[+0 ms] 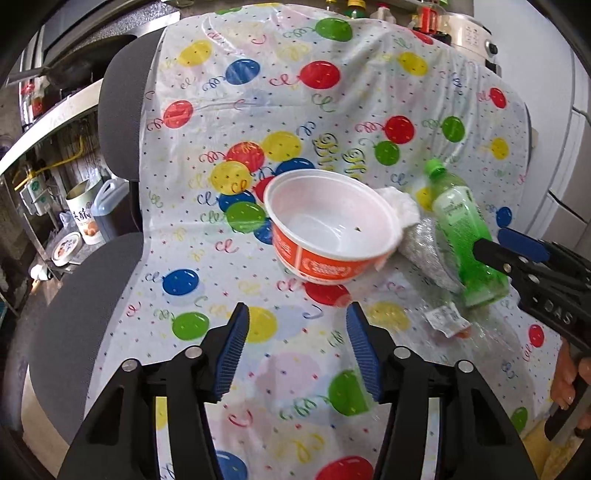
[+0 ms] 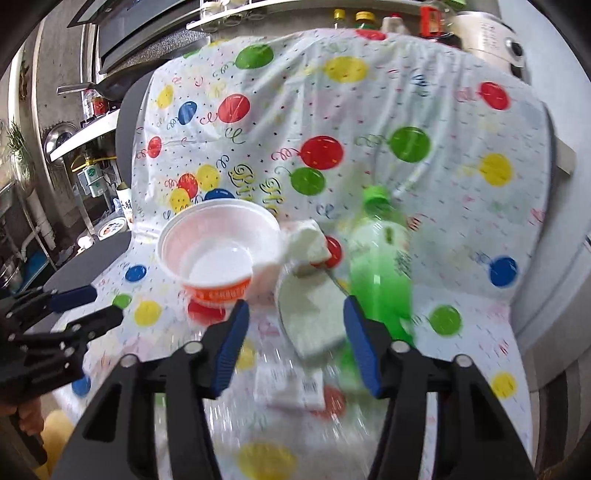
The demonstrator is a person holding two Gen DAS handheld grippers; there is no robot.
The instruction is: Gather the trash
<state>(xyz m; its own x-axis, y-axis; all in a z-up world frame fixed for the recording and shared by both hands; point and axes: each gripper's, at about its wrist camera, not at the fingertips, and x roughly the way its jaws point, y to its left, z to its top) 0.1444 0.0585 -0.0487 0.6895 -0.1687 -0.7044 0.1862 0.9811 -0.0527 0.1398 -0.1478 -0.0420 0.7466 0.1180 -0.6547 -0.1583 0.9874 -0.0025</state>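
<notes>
An orange-and-white paper bowl (image 1: 328,229) (image 2: 218,247) stands tilted on a balloon-print plastic sheet (image 1: 258,92) draped over a chair. To its right lie a white tissue (image 1: 400,203) (image 2: 308,240), a silver pouch (image 1: 424,251) (image 2: 314,314) and a green bottle (image 1: 461,236) (image 2: 380,266) with a green cap. A clear wrapper with a white label (image 1: 447,319) (image 2: 291,387) lies nearer. My left gripper (image 1: 297,354) (image 2: 96,302) is open over the sheet, short of the bowl. My right gripper (image 2: 293,347) (image 1: 495,247) is open over the wrapper, its right finger beside the bottle, with nothing held.
The grey chair back (image 1: 118,110) and seat edge show at the left. A kitchen shelf with a tin (image 1: 85,218) stands beyond it. Bottles (image 2: 364,16) and a white cooker (image 1: 472,33) stand behind the chair. A hand (image 1: 569,384) holds the right gripper's handle.
</notes>
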